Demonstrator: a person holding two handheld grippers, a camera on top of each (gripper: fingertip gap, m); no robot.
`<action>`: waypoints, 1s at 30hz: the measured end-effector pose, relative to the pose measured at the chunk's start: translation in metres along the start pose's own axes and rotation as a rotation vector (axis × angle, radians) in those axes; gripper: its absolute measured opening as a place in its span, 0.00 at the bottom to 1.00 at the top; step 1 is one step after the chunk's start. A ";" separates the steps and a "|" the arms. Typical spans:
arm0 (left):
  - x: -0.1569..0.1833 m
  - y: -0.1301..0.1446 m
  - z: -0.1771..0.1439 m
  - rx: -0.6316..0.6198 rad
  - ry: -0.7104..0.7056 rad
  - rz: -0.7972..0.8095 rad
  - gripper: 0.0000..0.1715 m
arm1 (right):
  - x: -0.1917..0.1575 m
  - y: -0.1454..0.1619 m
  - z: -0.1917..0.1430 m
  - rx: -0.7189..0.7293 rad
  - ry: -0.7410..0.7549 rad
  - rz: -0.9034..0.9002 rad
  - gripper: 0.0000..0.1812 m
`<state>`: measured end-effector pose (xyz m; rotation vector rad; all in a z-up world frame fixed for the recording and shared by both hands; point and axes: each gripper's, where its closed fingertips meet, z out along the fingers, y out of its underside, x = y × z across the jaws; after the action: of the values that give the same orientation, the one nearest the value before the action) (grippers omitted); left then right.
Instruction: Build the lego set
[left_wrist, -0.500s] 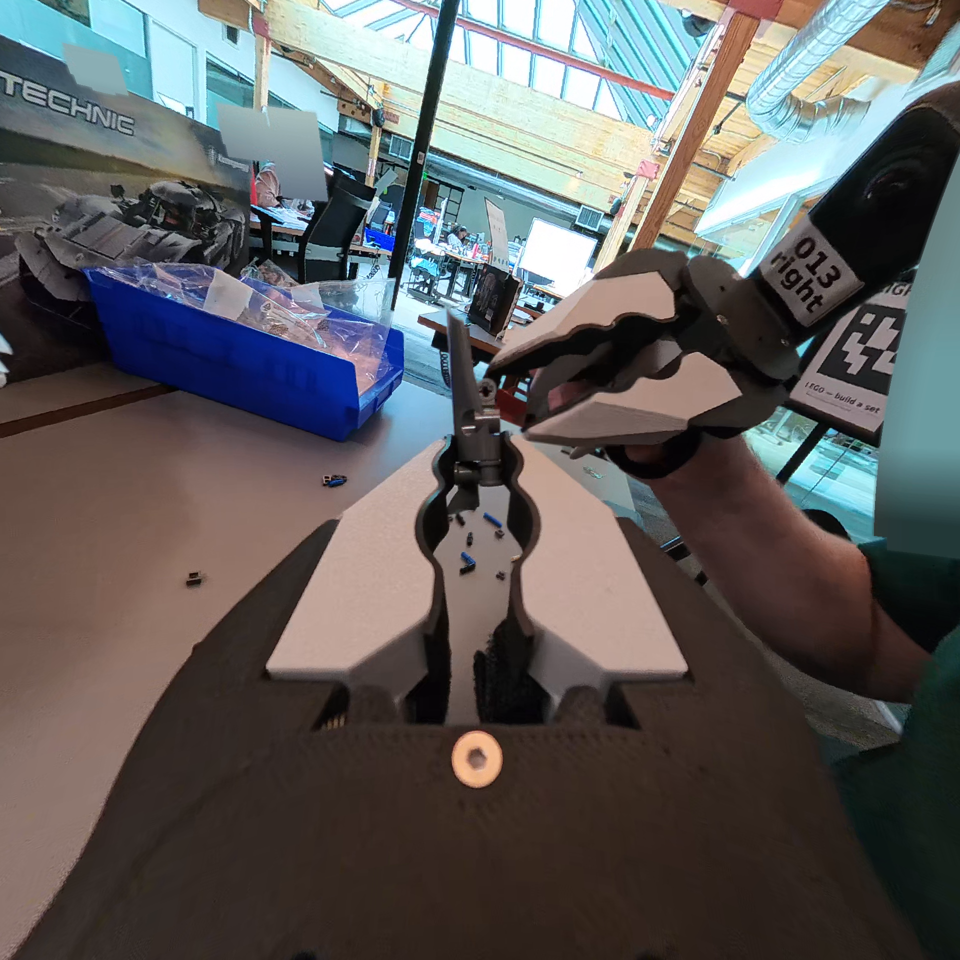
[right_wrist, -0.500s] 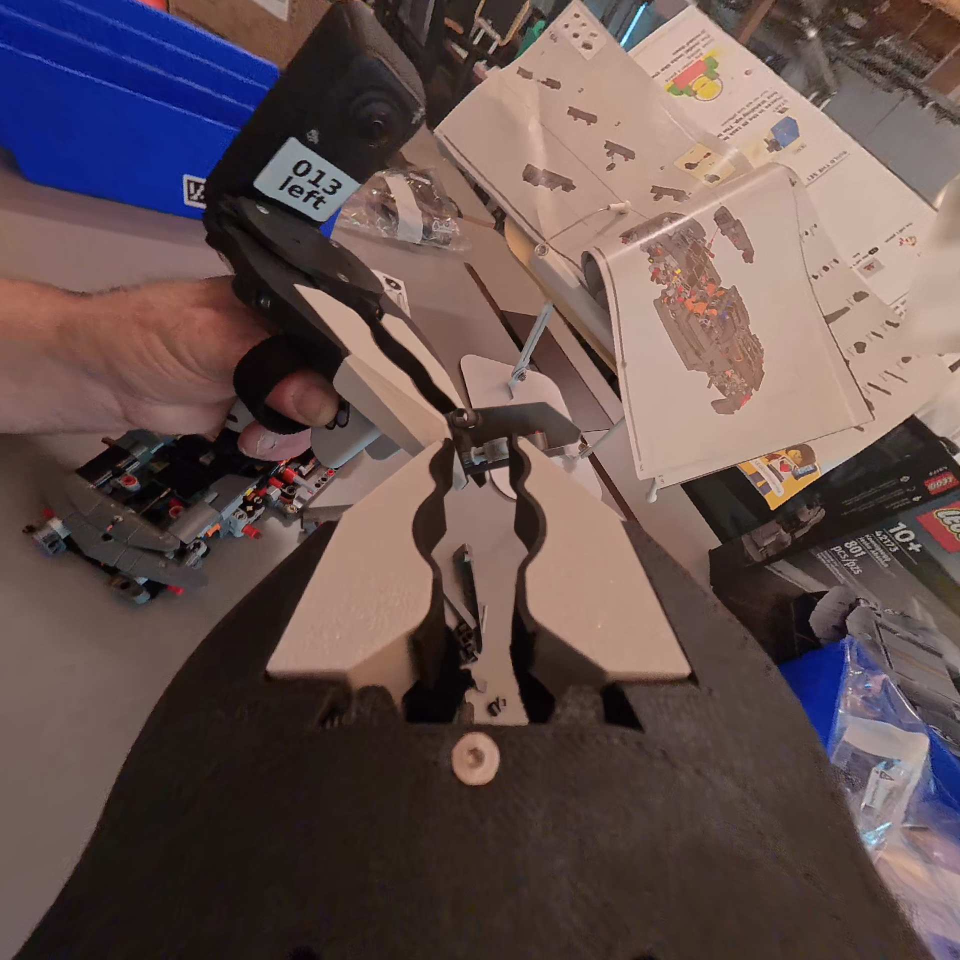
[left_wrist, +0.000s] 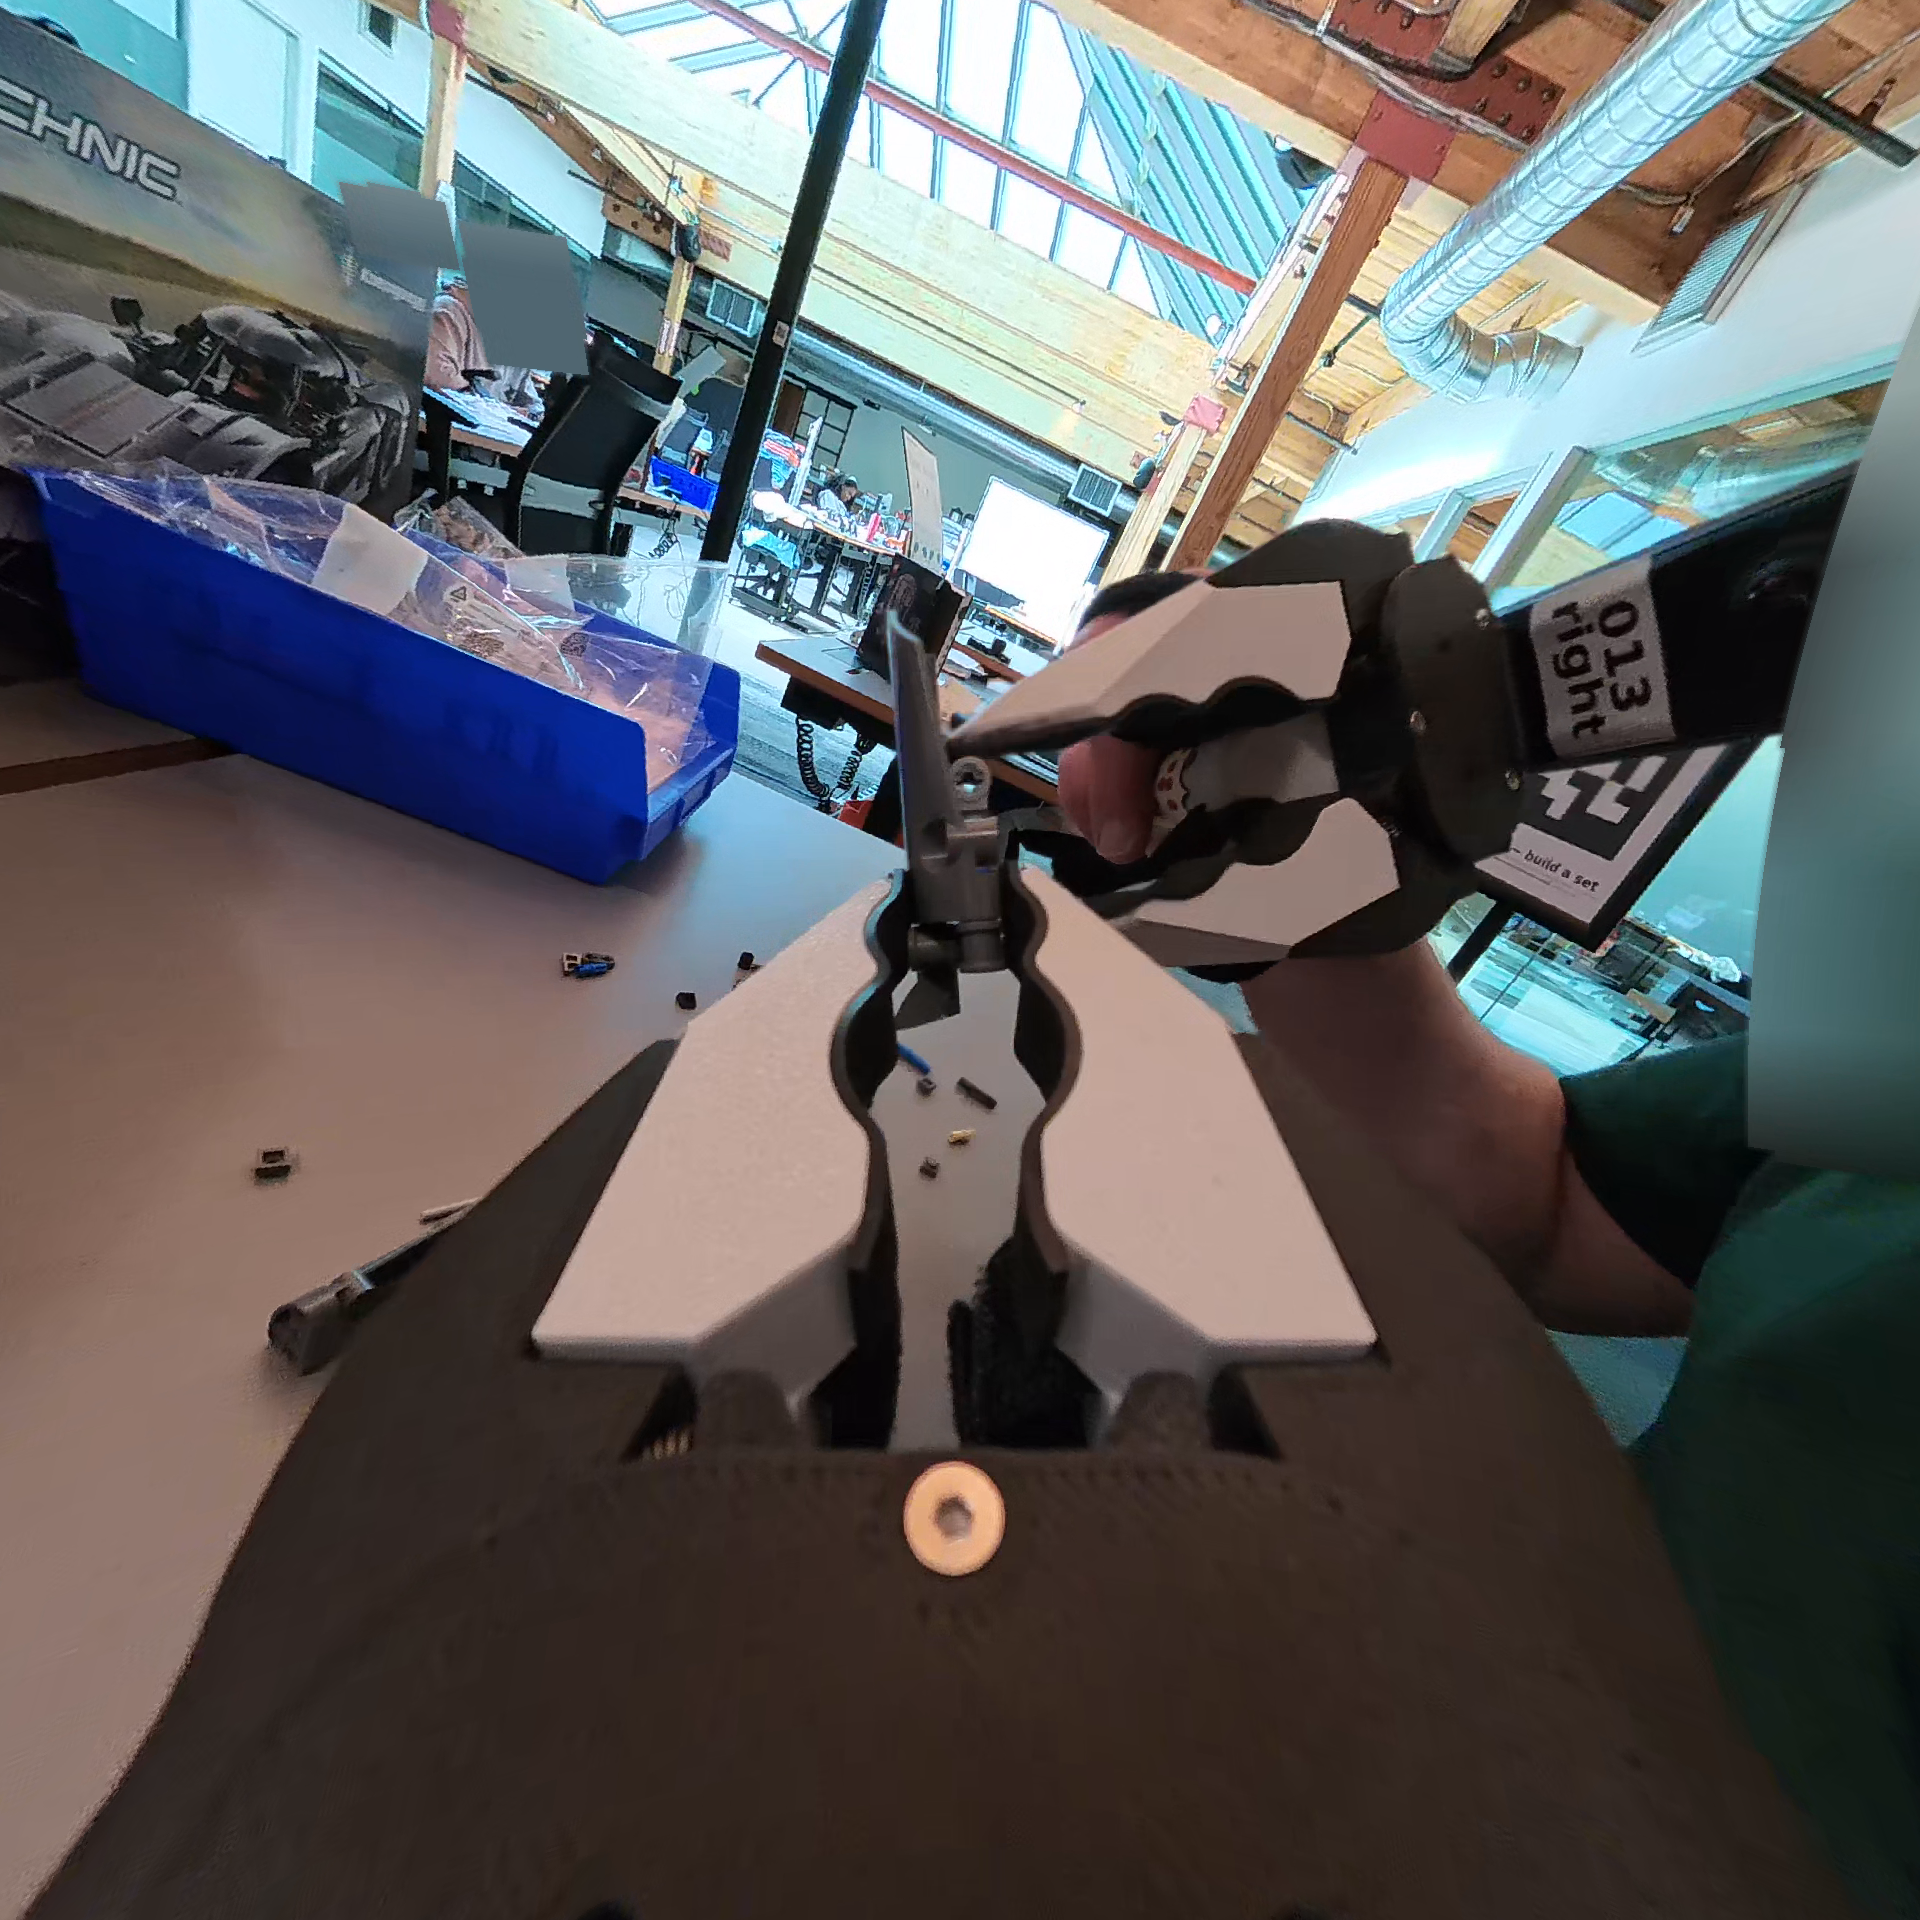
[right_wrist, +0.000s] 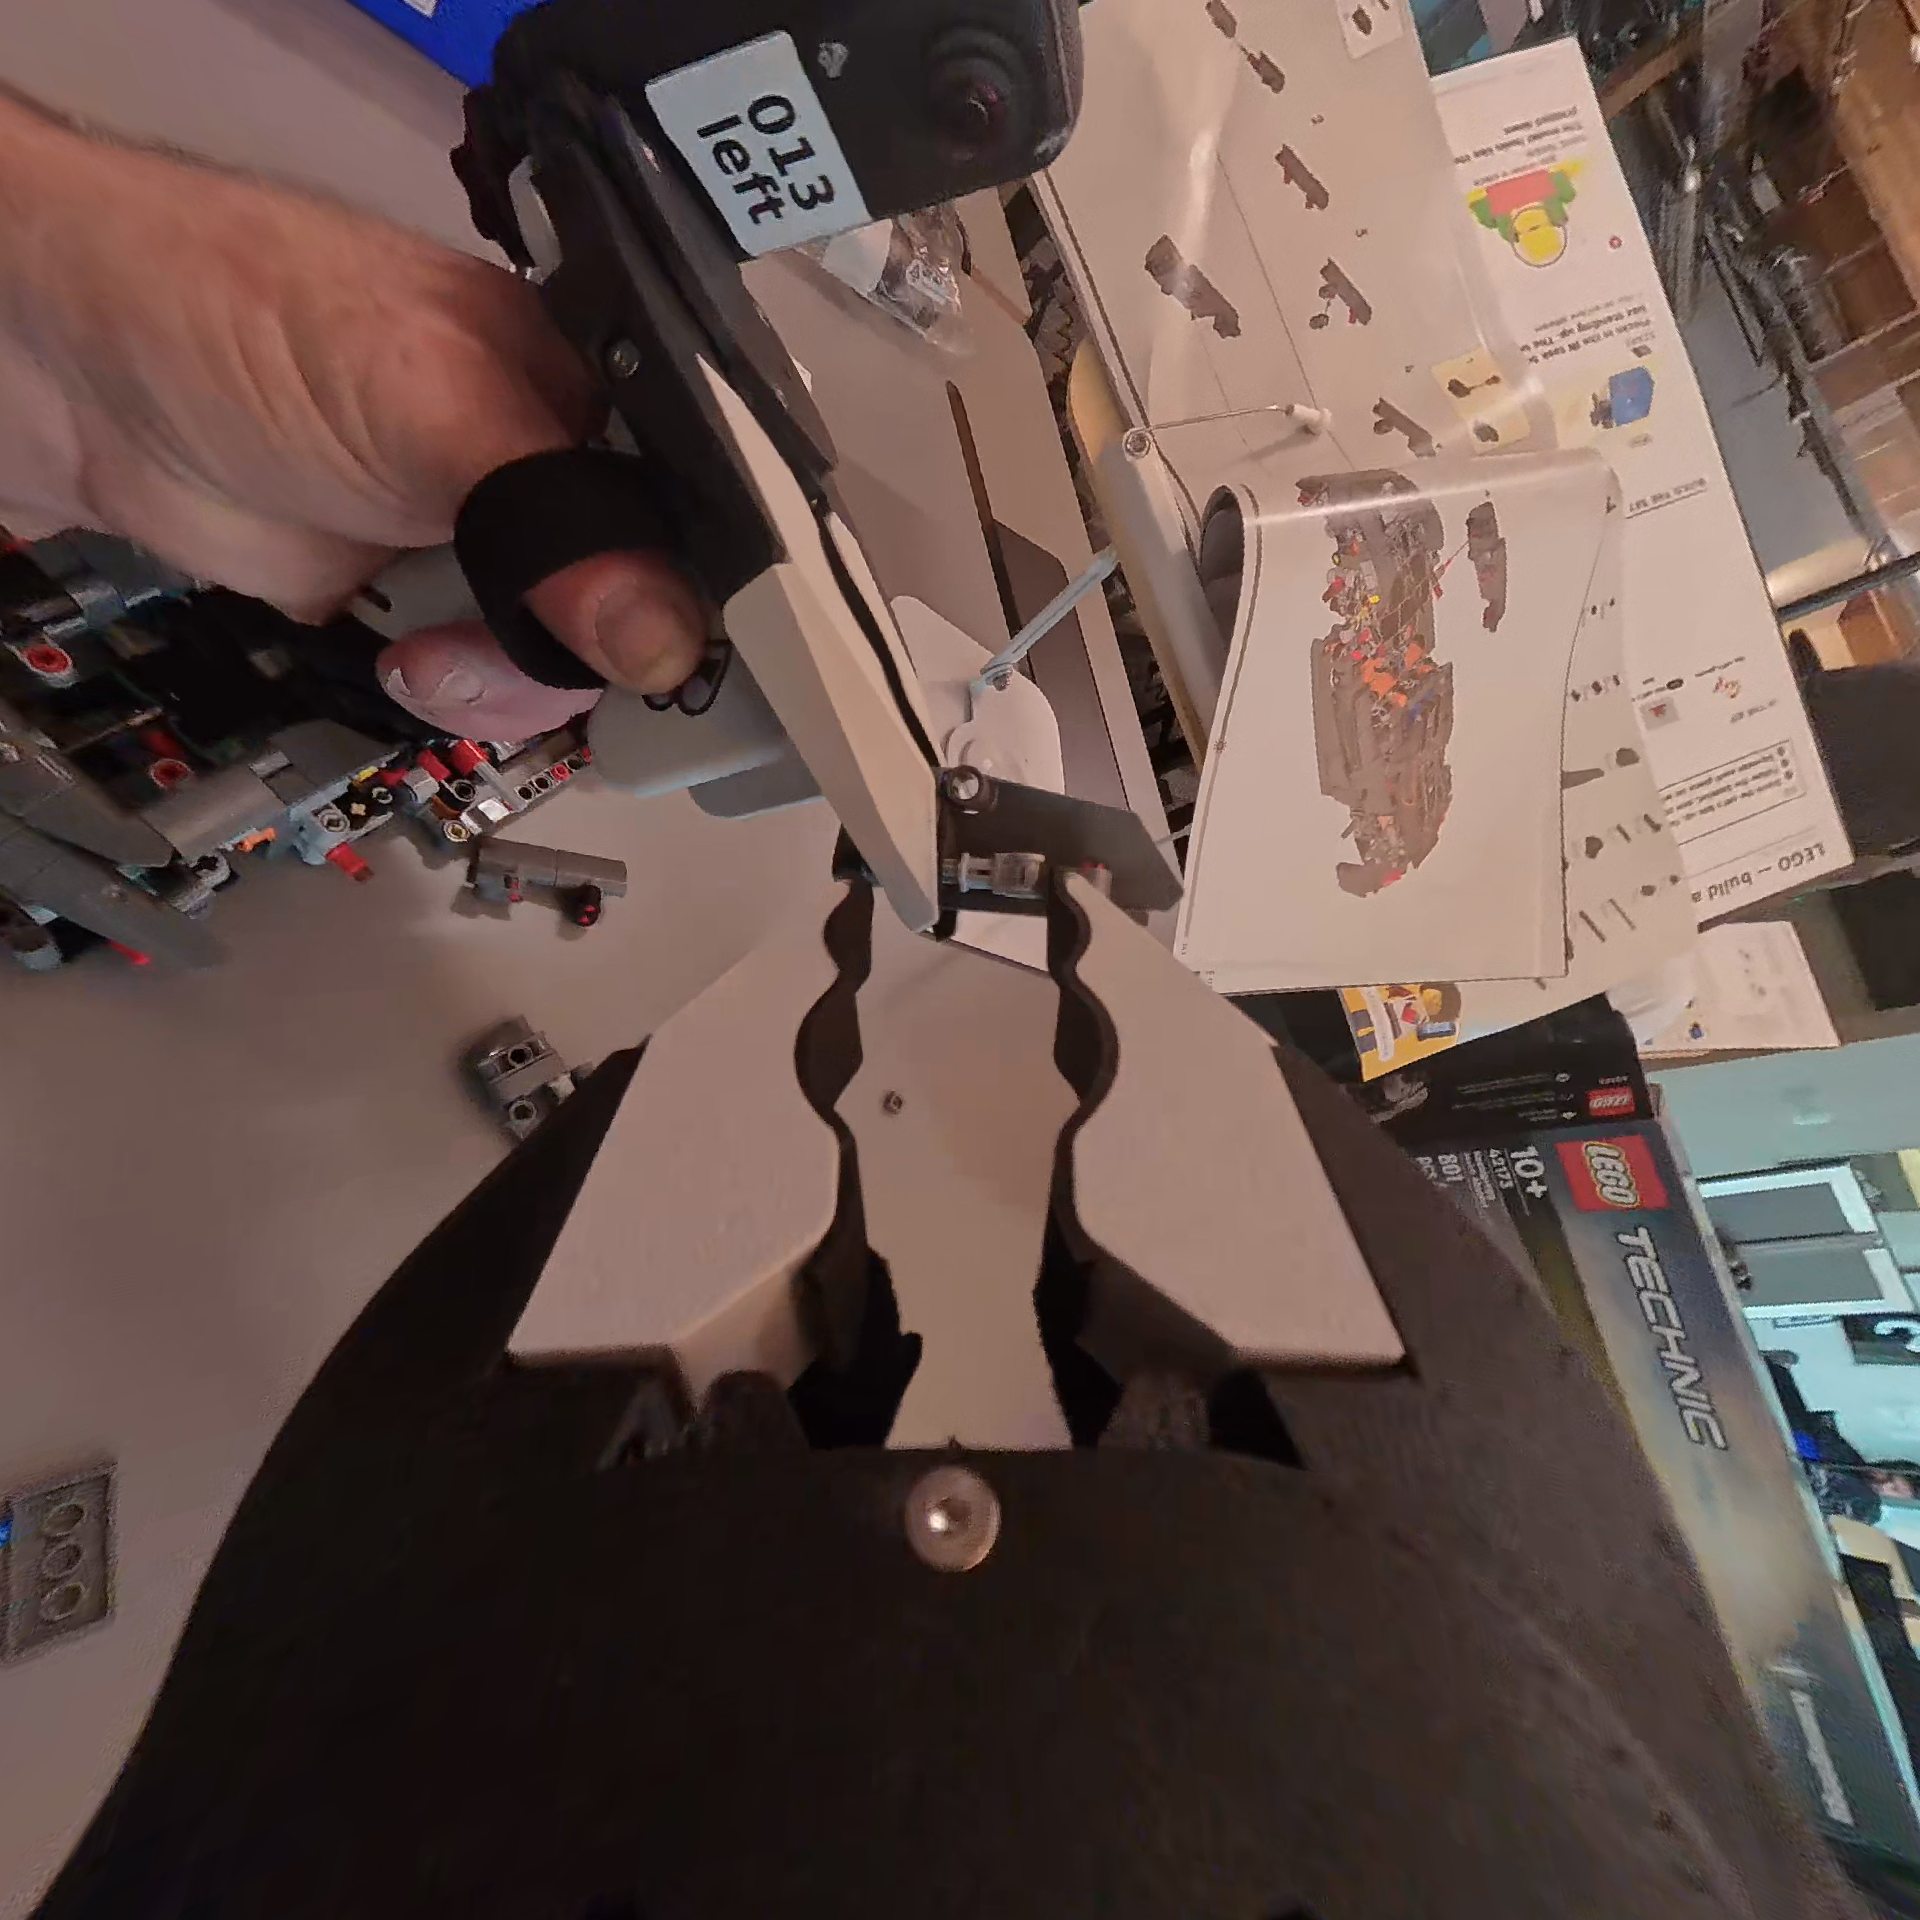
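Now clamped in left gripper (left_wrist: 956, 914) tips: small grey lego piece (left_wrist: 951, 831), long axis toward twelve o'clock, held above table (left_wrist: 312, 987). Right gripper (left_wrist: 1039, 821), jaws apart, reaching in from three o'clock, upper fingertip (left_wrist: 966, 740) touching piece's top.

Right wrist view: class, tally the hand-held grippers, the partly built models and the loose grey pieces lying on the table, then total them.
Hand-held grippers: 2 (right hand-held gripper, left hand-held gripper)
Partly built model: 1
Loose grey pieces on the table: 3
Total: 6
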<state>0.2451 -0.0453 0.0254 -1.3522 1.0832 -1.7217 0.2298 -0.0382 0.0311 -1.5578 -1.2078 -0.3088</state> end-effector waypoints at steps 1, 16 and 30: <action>0.000 0.000 0.000 0.004 0.000 -0.007 0.08 | 0.000 0.000 0.001 0.002 0.000 -0.013 0.17; -0.008 -0.005 -0.007 0.057 0.014 -0.108 0.08 | 0.000 -0.003 0.012 0.064 -0.081 0.037 0.19; -0.009 -0.011 -0.012 0.108 0.067 -0.179 0.08 | 0.004 -0.010 0.017 0.078 -0.065 0.021 0.23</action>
<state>0.2356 -0.0308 0.0306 -1.3667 0.9138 -1.9393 0.2174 -0.0225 0.0335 -1.5218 -1.2387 -0.1967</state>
